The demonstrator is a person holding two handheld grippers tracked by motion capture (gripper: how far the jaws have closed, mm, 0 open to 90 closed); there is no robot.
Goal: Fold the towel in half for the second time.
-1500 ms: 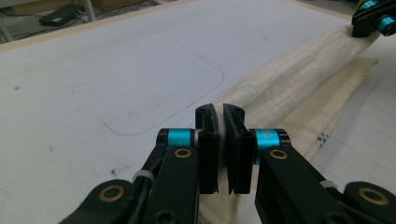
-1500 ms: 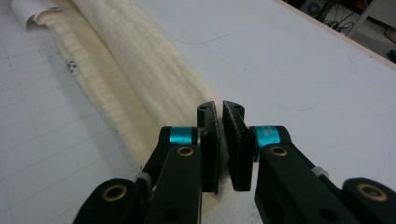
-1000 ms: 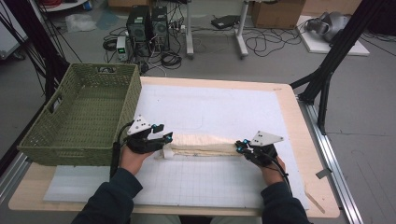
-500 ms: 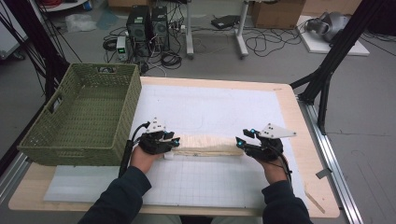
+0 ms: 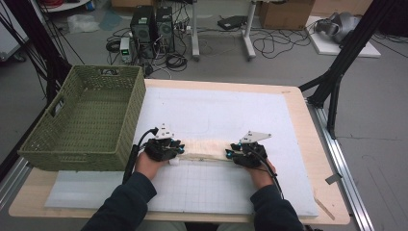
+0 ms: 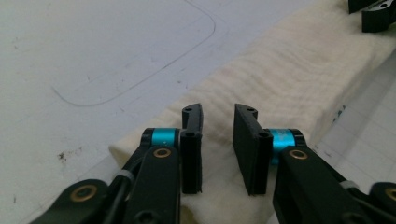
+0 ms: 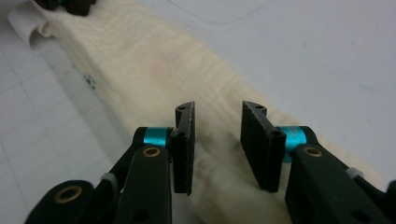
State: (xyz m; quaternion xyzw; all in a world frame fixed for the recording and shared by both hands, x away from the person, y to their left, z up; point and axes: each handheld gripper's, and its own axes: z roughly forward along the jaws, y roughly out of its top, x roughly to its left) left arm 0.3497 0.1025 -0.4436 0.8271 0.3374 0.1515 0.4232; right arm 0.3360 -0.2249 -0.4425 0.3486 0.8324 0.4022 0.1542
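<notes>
Left gripper point(image 6: 218, 140): jaws apart with a clear gap, nothing clamped; the cream towel's near end lies directly under and between them.
Right gripper point(image 7: 217, 140): jaws likewise parted, hovering over the opposite end of the cloth.
Folded towel point(image 5: 204, 148): a long cream strip stretched between the two grippers, flat on the white mat point(image 5: 221, 115).
Far end seen past left jaws: the other gripper's black tips at the towel's end.
Green basket point(image 5: 82, 120): beyond the left gripper's outer side, on the table edge.
</notes>
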